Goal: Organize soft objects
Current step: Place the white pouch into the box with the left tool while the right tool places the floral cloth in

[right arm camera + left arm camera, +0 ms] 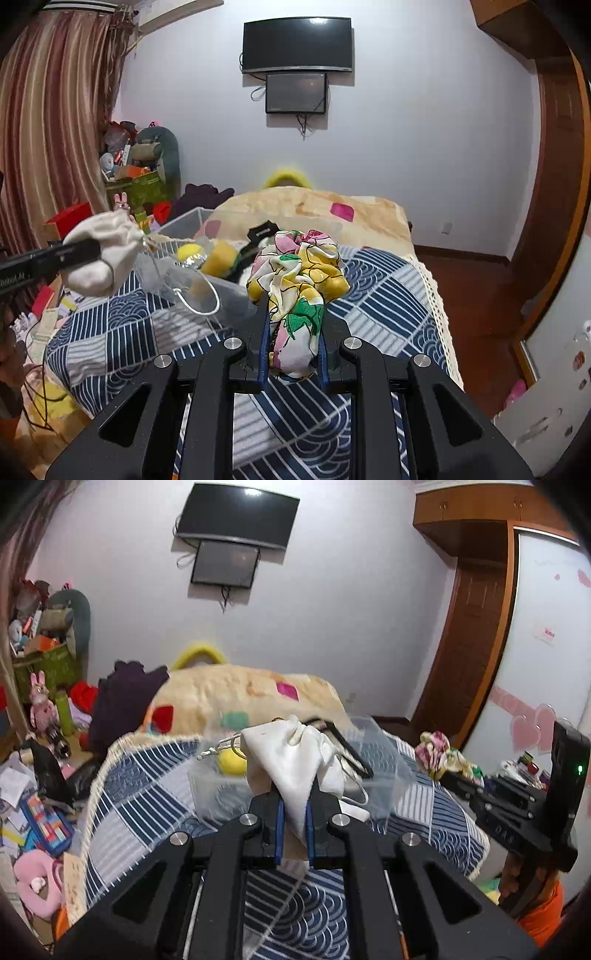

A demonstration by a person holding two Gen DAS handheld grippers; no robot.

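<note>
Left claw (294, 825): closed on a white drawstring pouch (295, 760), held up above the clear plastic bin (384, 760).
Right claw (292, 350): clamped on a bunched floral scarf (299, 273), raised over the bed (388, 295).
Bin: sat on the blue patterned quilt, a yellow plush toy (219, 258) inside.
Wall: two dark screens (297, 44).

The right gripper (517, 812) body bears faint "DAS" lettering.
</note>
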